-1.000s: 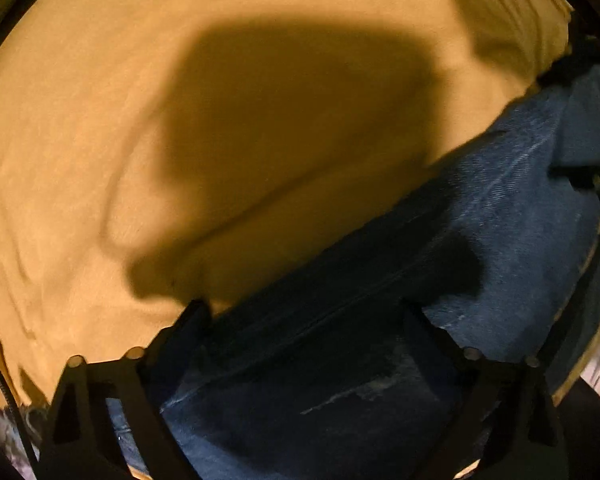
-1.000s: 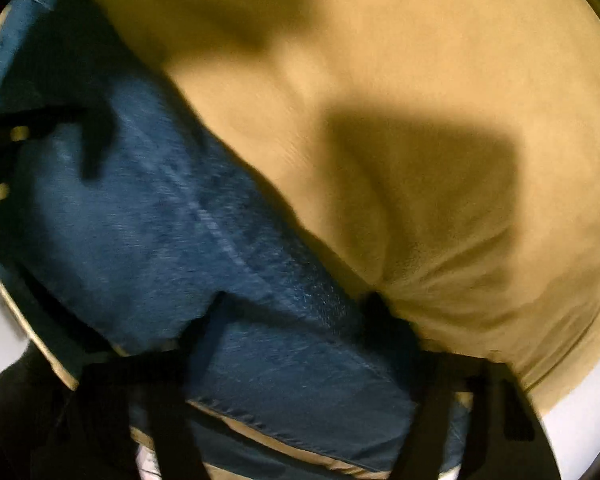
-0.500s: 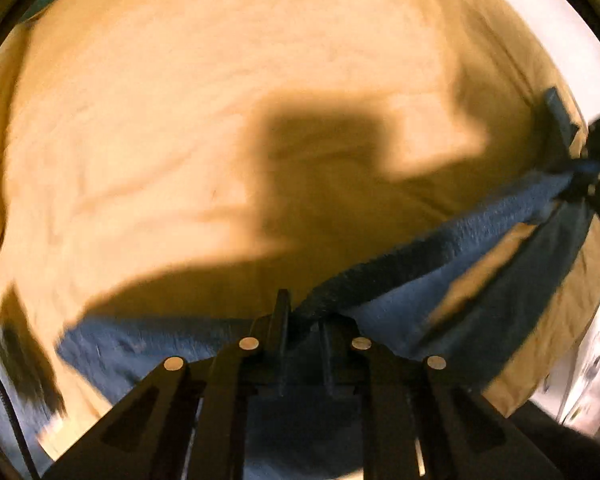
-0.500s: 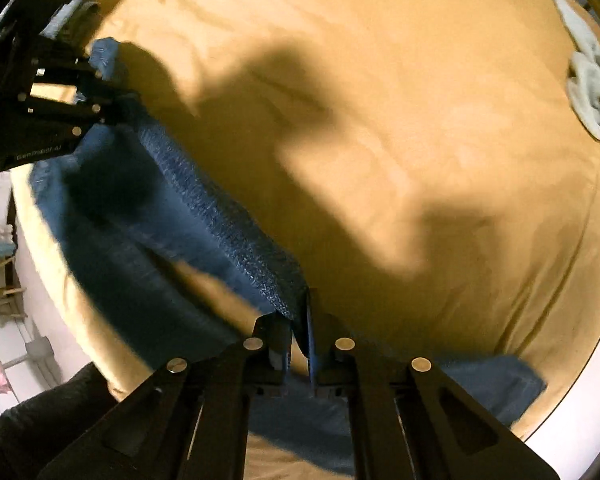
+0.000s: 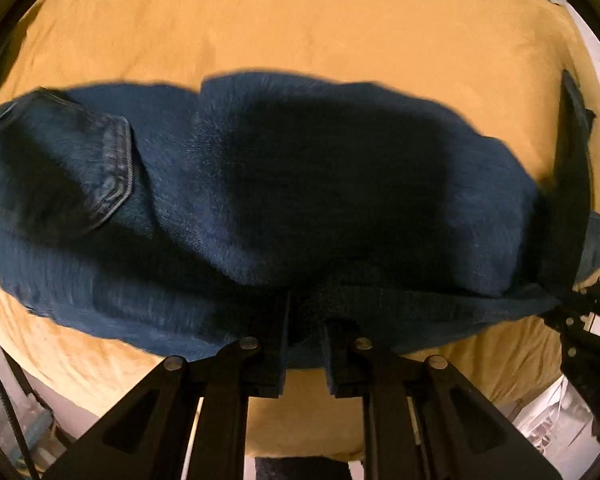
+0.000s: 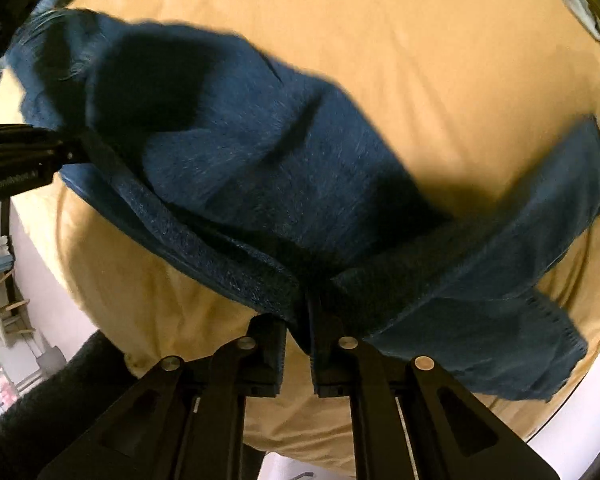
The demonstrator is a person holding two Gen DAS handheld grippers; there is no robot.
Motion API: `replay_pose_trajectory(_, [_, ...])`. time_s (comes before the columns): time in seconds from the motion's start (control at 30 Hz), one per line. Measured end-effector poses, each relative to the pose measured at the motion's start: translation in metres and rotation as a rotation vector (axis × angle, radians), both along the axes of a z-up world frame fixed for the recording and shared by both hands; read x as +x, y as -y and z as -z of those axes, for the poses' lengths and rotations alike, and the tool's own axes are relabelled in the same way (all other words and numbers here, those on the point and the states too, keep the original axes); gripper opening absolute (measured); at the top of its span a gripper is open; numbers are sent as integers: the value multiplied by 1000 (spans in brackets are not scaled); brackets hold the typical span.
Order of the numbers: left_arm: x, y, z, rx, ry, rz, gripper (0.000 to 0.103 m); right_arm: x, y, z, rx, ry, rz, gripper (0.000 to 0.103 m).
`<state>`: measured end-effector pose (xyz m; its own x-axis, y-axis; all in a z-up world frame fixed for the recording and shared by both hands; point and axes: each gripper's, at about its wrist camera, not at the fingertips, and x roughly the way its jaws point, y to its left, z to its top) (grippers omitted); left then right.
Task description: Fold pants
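The pants (image 5: 300, 184), dark blue denim, hang and drape over a mustard-yellow bed (image 5: 300, 20), filling the middle band of the left wrist frame, with a stitched back pocket (image 5: 112, 168) at centre left. In the right wrist frame they run from upper left to lower right, a hemmed leg end at the lower right. The left claw (image 5: 304, 344) is nearly closed, pinching a dark edge of the denim at bottom centre; the right claw (image 6: 298, 336) is likewise nearly closed on a fold of the same edge. To do this step well, I judge both claws should keep the held edge taut and level, carry it across evenly, and lay it down with edges matched before letting go, so no slack bunches underneath. No containers are visible; only a pale cloth (image 6: 580, 4) lies at the upper right.
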<state>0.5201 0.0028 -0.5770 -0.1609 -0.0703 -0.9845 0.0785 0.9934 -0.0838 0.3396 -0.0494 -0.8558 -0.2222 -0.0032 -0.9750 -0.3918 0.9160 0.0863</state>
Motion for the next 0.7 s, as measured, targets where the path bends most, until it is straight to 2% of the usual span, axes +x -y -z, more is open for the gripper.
replay_pose_trajectory(0.1, [2,-6,3,0,8,-2,16,8,-1,17,17,-41,70,17])
replay_pose_trajectory(0.13, [0,4,5,-3,19,-9,16,14,2,17,37,-54,107,25])
replay_pose_trajectory(0.17, [1,6,-3,-6,27,-16,17,12,14,12,72,-66,141,45])
replay_pose_trajectory(0.2, [-2,7,-9,-9,35,-26,17,16,19,8,116,-78,175,60])
replay_pose_trajectory(0.23, [-13,7,-15,-11,51,-36,19,20,26,2,191,-91,227,90])
replay_pose_trajectory(0.27, [-14,5,-28,-14,79,-51,23,22,33,-9,271,-103,285,99])
replay_pose_trajectory(0.3, [-15,2,-33,-17,87,-57,26,25,40,-16,330,-112,336,99])
replay_pose_trajectory(0.4, [-23,-2,-43,-13,115,-91,46,33,62,-32,392,-113,475,99])
replay_pose_trajectory(0.47, [-29,-6,-40,-2,107,-125,87,27,86,-50,402,-84,592,99])
replay_pose_trajectory(0.5, [-37,-12,-40,-6,107,-146,92,30,96,-58,385,-61,637,99])
replay_pose_trajectory(0.57, [-57,-16,-47,1,134,-187,93,40,120,-75,298,9,726,99])
replay_pose_trajectory(0.7, [-76,-39,-67,83,207,-260,93,112,154,-67,65,120,779,99])
